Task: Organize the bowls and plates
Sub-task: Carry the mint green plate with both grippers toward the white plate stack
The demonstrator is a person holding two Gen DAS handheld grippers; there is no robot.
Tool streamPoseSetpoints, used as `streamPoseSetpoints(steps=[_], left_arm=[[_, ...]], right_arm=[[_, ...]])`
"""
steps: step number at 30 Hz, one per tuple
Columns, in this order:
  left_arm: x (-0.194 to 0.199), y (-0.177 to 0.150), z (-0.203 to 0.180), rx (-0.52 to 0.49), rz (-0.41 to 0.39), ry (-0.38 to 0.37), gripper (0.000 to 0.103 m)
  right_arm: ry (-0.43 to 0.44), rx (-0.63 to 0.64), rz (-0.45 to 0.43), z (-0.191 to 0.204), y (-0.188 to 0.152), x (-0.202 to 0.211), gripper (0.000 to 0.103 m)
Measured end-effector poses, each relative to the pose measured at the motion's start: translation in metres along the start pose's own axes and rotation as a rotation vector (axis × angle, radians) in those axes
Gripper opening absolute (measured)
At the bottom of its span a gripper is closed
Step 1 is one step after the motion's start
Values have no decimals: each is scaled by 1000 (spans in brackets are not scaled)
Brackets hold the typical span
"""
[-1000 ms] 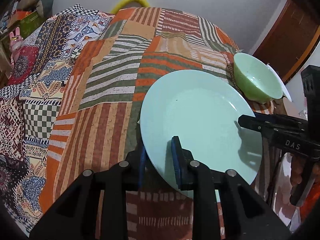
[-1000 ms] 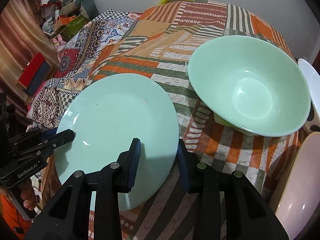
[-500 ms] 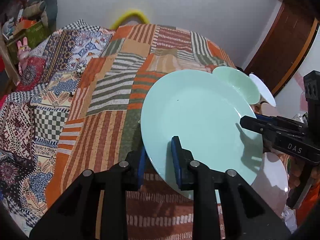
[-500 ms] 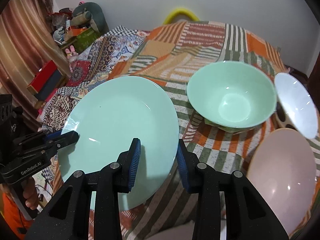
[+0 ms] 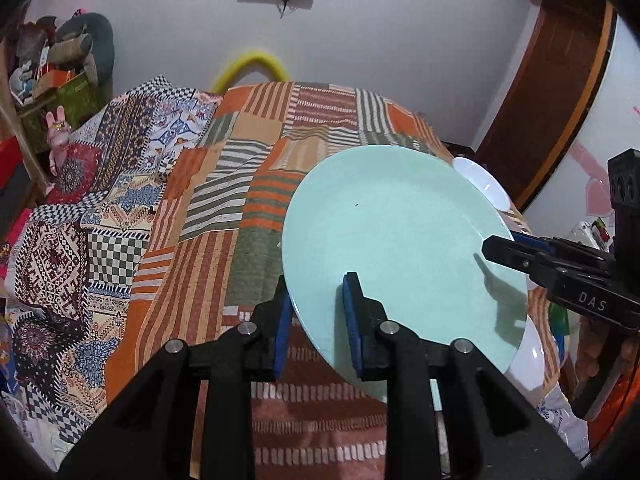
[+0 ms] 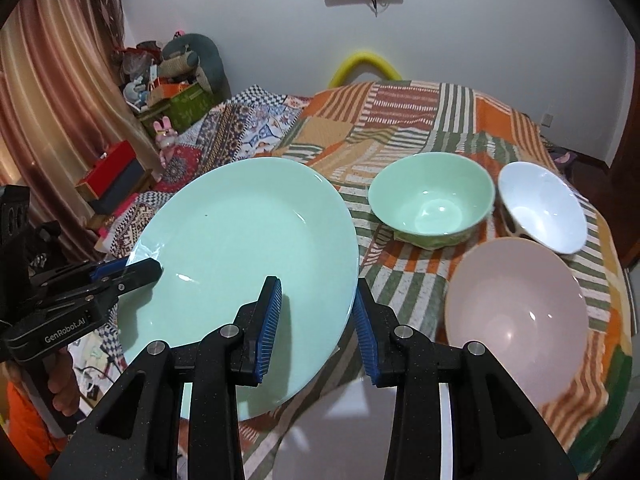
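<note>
A pale green plate point(image 6: 248, 264) hangs in the air above a bed spread with a patchwork blanket point(image 5: 224, 184), gripped at opposite rims by two hand-held grippers. The left gripper point(image 5: 318, 320) pinches the plate's near-left edge — one blue pad on top, the other underneath — its jaws narrowed onto the rim. The right gripper point(image 6: 318, 324) clamps the opposite edge in the same way, jaws a little wider, closed on the rim. On the blanket beyond sit three bowls: a green bowl point(image 6: 430, 208), a white bowl point(image 6: 542, 208) just beside it, and a pink bowl point(image 6: 516, 312) nearest the camera. A white dish point(image 5: 528, 356), possibly another plate, shows beneath the plate in the left wrist view — too little is visible to be sure. A yellow hoop point(image 6: 366, 64) rests against the wall behind.
</note>
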State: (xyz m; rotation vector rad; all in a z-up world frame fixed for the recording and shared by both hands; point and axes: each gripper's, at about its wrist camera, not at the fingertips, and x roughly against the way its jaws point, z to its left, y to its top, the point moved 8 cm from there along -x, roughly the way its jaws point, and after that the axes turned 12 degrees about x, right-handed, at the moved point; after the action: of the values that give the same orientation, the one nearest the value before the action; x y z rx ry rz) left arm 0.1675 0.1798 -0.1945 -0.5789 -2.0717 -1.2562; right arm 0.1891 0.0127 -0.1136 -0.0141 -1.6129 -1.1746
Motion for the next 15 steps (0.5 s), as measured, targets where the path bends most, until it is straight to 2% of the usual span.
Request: streamPoseSetpoints(steps=[15], left_arm=[[36, -30, -40, -29, -23, -35, 24]], right_arm=[[-18, -30, -66, -8, -30, 55, 33]])
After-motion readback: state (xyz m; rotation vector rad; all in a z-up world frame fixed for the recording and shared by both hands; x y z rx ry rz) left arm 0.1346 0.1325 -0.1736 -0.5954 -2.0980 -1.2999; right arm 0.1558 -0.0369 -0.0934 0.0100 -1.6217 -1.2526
